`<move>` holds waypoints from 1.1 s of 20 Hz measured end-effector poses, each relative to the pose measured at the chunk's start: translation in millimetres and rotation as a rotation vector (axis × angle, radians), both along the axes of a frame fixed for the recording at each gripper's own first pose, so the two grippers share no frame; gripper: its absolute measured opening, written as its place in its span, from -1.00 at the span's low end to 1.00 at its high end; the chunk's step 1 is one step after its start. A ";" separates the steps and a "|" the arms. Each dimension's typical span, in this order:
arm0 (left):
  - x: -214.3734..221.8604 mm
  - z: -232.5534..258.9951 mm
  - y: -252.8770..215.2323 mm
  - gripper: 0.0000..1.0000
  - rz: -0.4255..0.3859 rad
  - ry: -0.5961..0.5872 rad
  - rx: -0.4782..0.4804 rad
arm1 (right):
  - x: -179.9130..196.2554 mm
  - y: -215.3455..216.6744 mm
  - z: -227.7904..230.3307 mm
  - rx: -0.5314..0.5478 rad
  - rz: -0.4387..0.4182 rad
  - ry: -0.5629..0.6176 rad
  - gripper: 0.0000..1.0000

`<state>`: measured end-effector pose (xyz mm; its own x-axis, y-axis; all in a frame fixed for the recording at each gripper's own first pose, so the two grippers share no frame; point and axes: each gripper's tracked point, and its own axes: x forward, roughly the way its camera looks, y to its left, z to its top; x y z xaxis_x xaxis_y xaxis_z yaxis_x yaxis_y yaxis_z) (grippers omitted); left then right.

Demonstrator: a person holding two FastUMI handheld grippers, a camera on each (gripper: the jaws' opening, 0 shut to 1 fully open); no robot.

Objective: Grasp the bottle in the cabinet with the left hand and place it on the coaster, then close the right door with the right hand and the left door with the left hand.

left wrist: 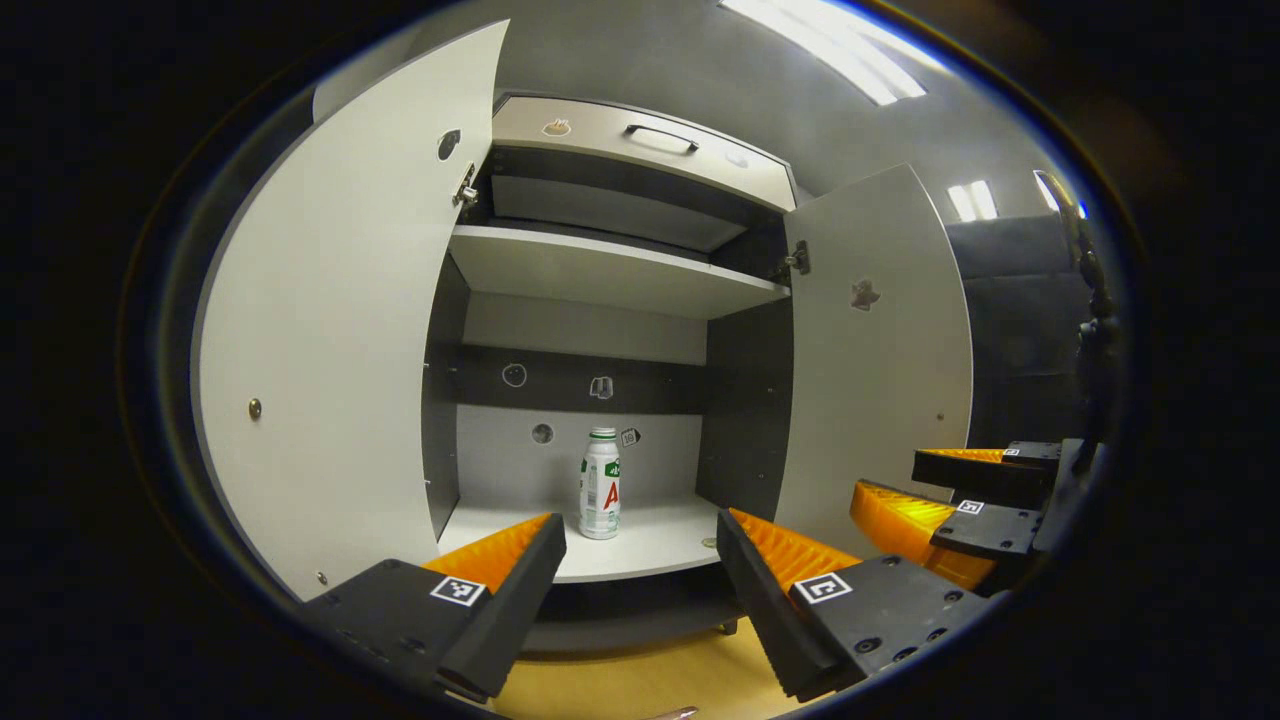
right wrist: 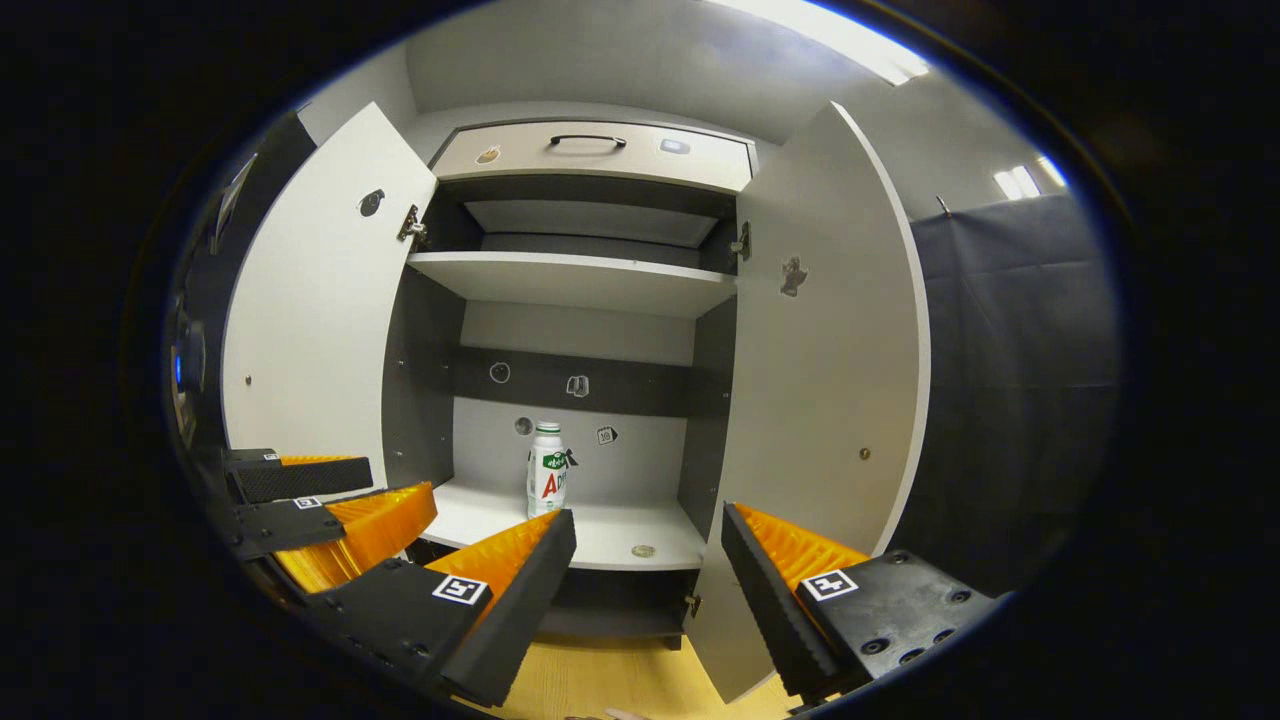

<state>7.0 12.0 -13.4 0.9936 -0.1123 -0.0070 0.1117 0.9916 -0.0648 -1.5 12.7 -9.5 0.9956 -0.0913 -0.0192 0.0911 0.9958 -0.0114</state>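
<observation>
A small white bottle (left wrist: pixel 600 485) with a green and red label stands upright on the lower shelf (left wrist: pixel 660 545) of the open cabinet, toward the back. My left gripper (left wrist: pixel 640 540) is open in front of the shelf, short of the bottle, nothing between its fingers. The left door (left wrist: pixel 330 380) and right door (left wrist: pixel 875 370) both stand wide open. My right gripper (left wrist: pixel 950 500) is off to the right beside the right door. In the right gripper view, the right gripper (right wrist: pixel 648 530) is open and empty, facing the bottle (right wrist: pixel 547 482), with the left gripper (right wrist: pixel 320 500) at its left.
An upper shelf (left wrist: pixel 610 270) is bare, and a drawer with a black handle (left wrist: pixel 660 137) tops the cabinet. A small round disc (right wrist: pixel 643 550) lies near the lower shelf's front edge. A light wooden surface (left wrist: pixel 640 680) lies below the cabinet.
</observation>
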 end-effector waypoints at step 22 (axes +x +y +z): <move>220.2 -42.3 4.6 0.89 0.085 -0.033 0.066 | 116.1 -17.9 -35.4 0.011 0.145 -0.009 0.95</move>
